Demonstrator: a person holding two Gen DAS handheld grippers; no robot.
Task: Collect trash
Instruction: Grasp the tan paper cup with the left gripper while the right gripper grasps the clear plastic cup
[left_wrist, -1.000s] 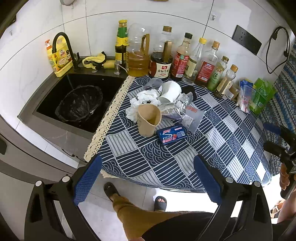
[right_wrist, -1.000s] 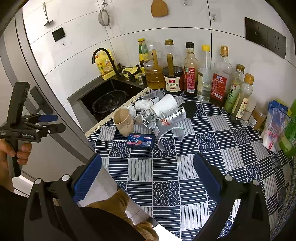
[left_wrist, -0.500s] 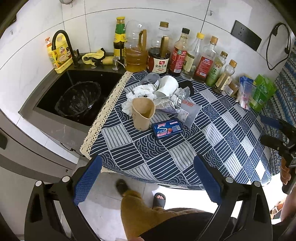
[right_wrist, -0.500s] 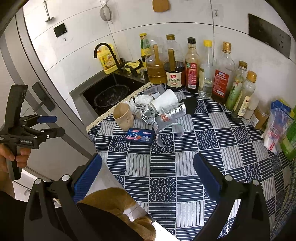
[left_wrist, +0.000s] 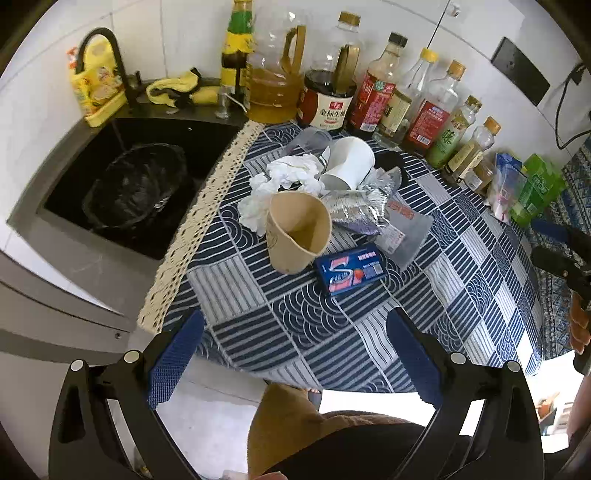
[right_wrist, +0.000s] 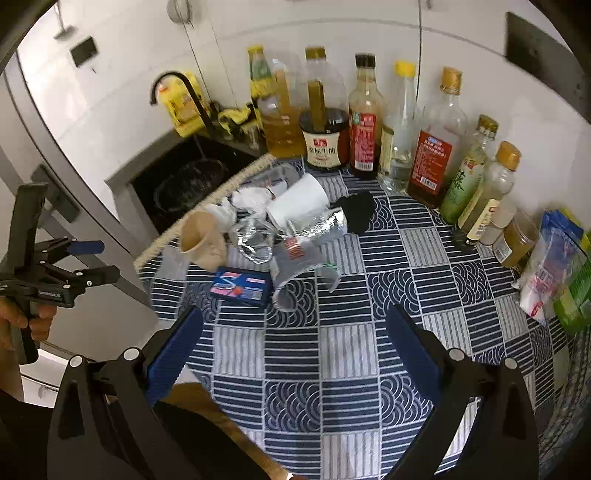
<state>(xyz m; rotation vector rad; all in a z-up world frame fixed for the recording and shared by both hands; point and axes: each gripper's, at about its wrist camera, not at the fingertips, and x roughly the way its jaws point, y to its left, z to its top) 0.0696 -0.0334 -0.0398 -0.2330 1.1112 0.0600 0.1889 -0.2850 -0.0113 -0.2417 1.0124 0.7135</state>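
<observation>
Now both your left gripper (left_wrist: 295, 347) and right gripper (right_wrist: 295, 343) gape wide, holding nothing; the brown paper cup (left_wrist: 297, 232) stands at twelve o'clock, blue packet (left_wrist: 351, 270) touching it.

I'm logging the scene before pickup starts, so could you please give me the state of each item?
Left gripper: open, empty.
Right gripper: open, empty.
Brown paper cup: upright, dented rim.
White paper cup: on its side.
Tissue: crumpled.
Foil bag: crumpled, flat.
Gum box: lying flat.
Black-lined bin: in sink, open.
</observation>
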